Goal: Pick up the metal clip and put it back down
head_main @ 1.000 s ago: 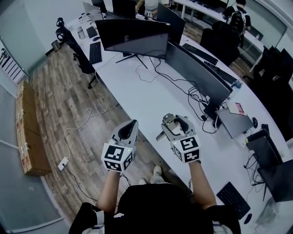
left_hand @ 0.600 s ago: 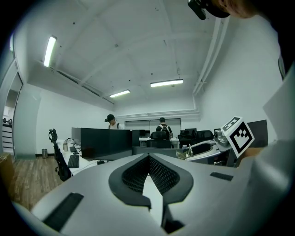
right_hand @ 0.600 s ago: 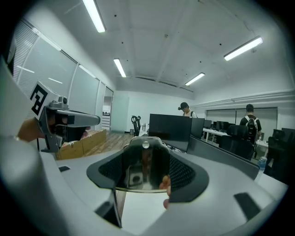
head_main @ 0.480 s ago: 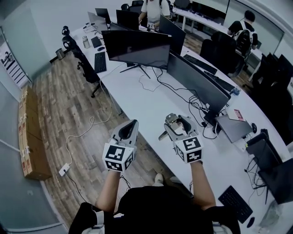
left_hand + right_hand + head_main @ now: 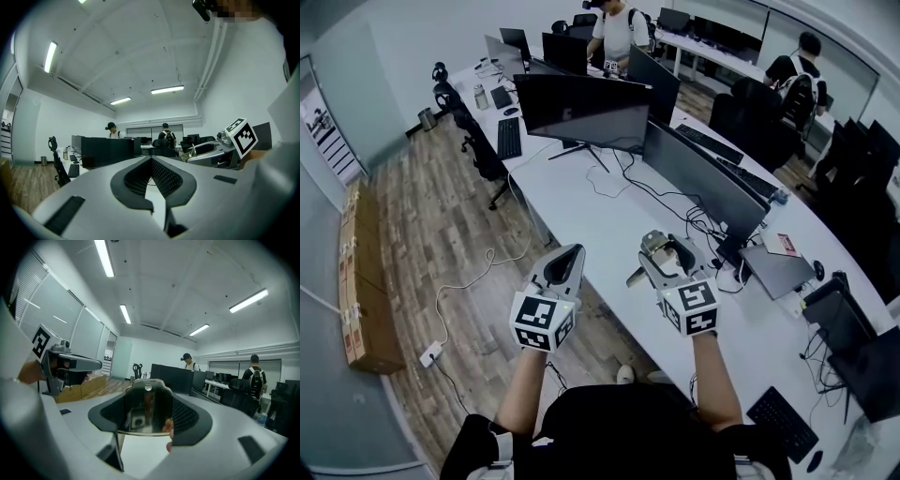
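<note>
Above the near edge of the counter (image 5: pixel 609 211), in the head view, the right gripper (image 5: pixel 668 255) is held up in the air with the metal clip (image 5: pixel 651 244) pinched at its tip. The clip is clear of the counter, not resting on it. The left gripper (image 5: pixel 573 252) hangs just off the counter's edge, over the wooden floor (image 5: pixel 422 216), and takes no part. Monitors and loose cables sit farther back on the counter, well away from both grippers.

In the left gripper view, the jaws are clenched together at their tips with nothing between them, and they point level across the counter towards the far desks.

In the right gripper view, the jaws are grasping the clip. Its shiny flat plate fills the space between the pads, and its rounded top stands up above them.

The pick-up half of the task looks done, and the put-down half remains. The next move calls for lowering the right gripper onto a bare patch of the counter, clear of the cables. The jaws should part only once the clip rests flat, so that it does not drop or skid.
</note>
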The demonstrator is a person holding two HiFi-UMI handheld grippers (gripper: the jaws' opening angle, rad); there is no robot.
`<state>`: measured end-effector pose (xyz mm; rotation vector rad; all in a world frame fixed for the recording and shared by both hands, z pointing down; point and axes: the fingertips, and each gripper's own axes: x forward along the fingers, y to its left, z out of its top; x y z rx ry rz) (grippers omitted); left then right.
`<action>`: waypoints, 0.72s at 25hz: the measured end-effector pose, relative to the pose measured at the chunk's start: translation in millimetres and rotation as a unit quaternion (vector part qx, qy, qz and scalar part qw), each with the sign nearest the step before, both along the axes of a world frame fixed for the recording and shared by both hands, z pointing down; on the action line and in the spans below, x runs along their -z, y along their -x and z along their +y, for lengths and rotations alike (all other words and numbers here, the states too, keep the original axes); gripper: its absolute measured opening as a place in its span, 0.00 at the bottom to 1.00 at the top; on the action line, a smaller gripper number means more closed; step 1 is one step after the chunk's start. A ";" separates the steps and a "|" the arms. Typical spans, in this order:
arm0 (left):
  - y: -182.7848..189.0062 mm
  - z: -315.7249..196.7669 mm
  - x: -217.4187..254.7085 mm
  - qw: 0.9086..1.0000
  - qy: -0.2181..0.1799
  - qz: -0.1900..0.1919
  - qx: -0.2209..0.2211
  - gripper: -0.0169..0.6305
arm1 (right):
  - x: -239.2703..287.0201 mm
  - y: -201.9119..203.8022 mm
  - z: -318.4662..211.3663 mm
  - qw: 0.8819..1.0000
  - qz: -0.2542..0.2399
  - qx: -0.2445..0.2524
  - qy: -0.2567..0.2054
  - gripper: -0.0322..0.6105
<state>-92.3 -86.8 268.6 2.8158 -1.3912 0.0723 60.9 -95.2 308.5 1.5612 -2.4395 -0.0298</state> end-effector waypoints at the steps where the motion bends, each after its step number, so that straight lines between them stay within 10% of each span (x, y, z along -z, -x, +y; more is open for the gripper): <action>1: 0.3 0.8 -0.3 1.000 0.001 0.001 0.000 0.04 | 0.1 -0.3 -0.1 1.000 -0.001 0.000 -0.001 0.49; 18: 1.6 -4.2 -17.8 1.000 0.027 0.007 0.005 0.04 | -19.1 3.0 -6.9 1.000 0.002 0.010 0.022 0.49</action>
